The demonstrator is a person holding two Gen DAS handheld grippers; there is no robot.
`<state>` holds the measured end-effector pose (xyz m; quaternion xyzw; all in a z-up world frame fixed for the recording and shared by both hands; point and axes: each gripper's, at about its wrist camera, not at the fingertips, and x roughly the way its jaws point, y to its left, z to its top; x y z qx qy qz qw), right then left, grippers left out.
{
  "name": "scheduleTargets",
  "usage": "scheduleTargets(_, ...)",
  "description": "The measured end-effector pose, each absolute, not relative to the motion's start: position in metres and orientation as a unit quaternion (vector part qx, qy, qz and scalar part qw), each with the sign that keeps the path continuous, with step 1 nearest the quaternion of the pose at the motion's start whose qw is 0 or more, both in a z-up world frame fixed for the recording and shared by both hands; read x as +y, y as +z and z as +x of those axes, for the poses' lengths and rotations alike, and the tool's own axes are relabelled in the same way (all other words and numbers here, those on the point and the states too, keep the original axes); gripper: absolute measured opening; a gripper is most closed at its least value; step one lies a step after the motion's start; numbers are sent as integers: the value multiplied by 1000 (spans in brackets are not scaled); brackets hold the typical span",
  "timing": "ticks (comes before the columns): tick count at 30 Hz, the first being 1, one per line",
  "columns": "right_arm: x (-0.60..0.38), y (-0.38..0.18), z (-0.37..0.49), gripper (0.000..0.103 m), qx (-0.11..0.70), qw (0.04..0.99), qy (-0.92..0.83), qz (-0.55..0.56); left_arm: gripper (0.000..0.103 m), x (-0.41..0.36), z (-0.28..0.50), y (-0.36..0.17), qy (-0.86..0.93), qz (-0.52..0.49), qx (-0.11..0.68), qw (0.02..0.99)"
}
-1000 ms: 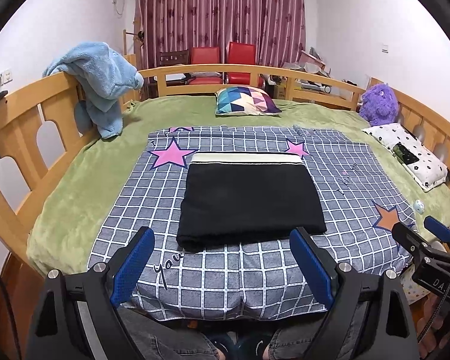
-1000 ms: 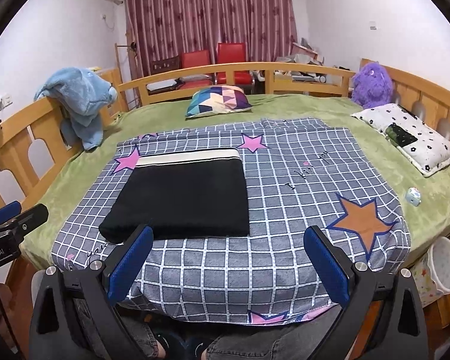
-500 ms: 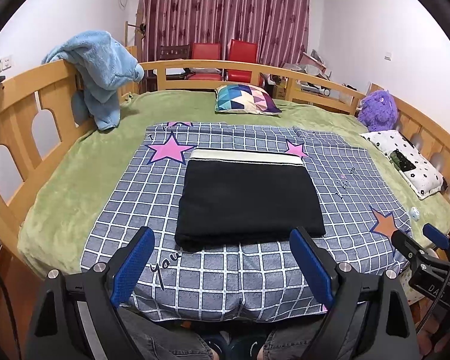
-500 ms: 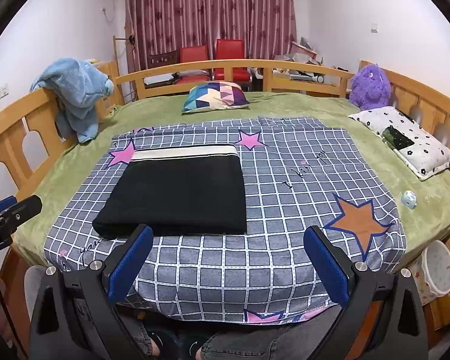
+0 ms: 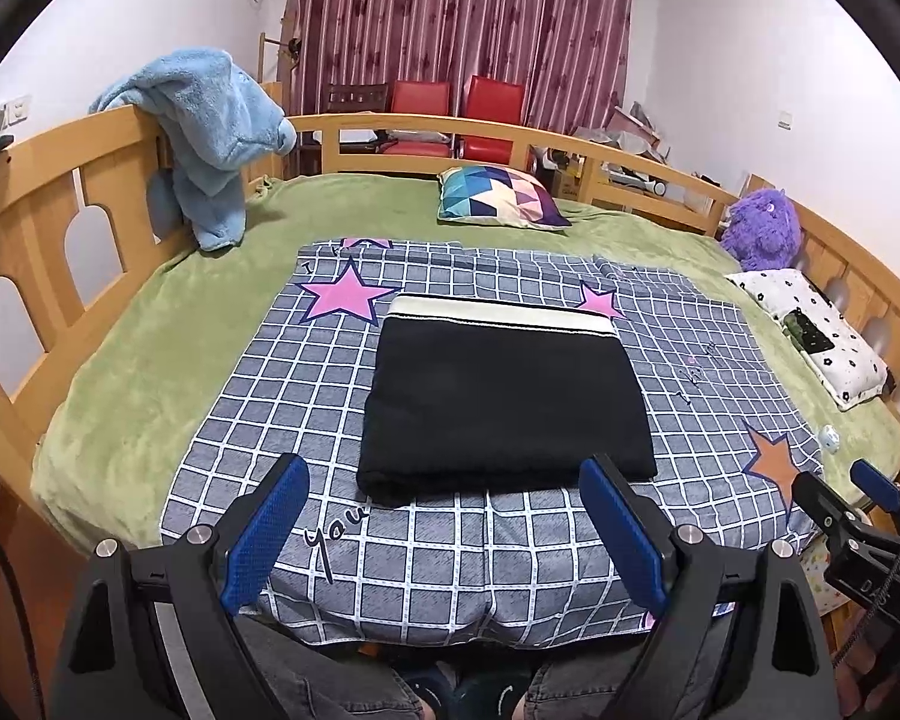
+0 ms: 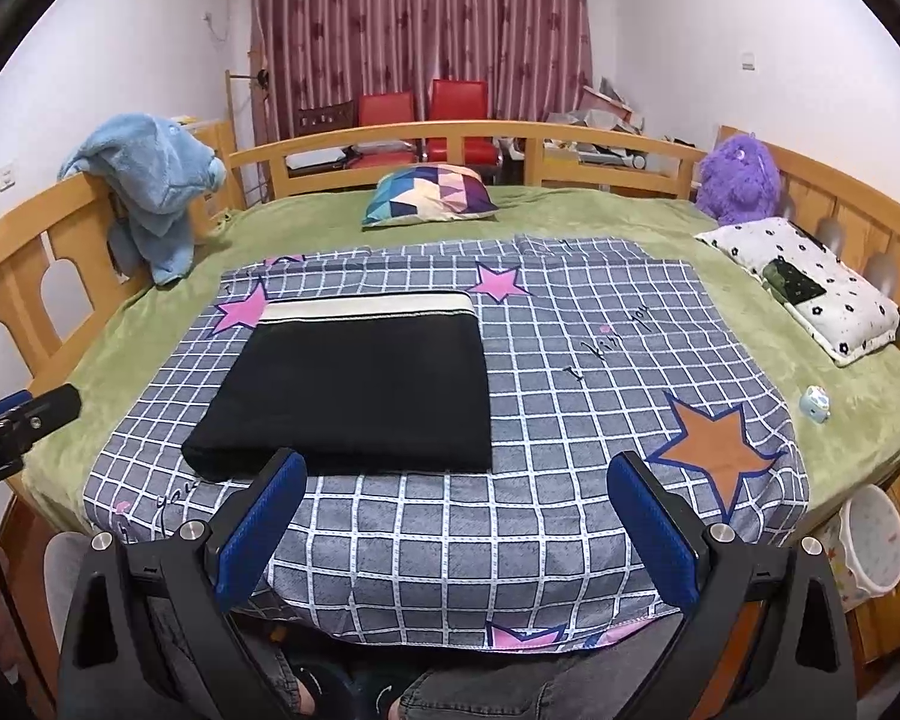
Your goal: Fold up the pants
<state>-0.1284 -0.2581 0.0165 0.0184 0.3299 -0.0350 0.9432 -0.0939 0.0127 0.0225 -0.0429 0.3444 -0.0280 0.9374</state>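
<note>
On my far left, a blue fleece blanket [image 5: 204, 132] hangs over the wooden bed rail [image 5: 60, 180], its lower end touching the green bedspread [image 5: 150, 348]. My left gripper [image 5: 444, 531] sits at the near edge of the bed with its tongs spread wide and nothing between the blue pads [image 5: 264, 534]. It hangs above the checked sheet [image 5: 270, 396] without touching it.

The pants [image 5: 504, 402] lie folded into a flat black rectangle in the middle of that checked sheet, well ahead of both grippers and apart from them. A cream waistband strip shows along the far edge. A pink star [image 5: 345, 297] printed on the sheet sits just beside the far left corner of the pants.

Beyond them, a pillow with coloured triangles [image 5: 498, 198] rests on the green bedspread near the far rail, and two red chairs [image 5: 456, 114] stand behind it before the curtain [image 5: 462, 18].

My right gripper [image 6: 456, 531] also hangs at the near edge, tongs spread wide, holding nothing. From its camera the pants [image 6: 354, 396] lie to the left of centre. An orange star [image 6: 714, 444] is printed to the right. Further right sit a purple plush toy [image 6: 738, 180], a spotted white pillow [image 6: 810, 288] and a white basket [image 6: 870, 546] on the floor beside the bed.
</note>
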Motion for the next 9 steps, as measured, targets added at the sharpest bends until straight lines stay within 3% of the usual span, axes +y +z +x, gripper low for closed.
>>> scheduleTargets(9,-261,12,-122,99,326,945,-14,21,92,4,-82,16,-20,-33,349,936)
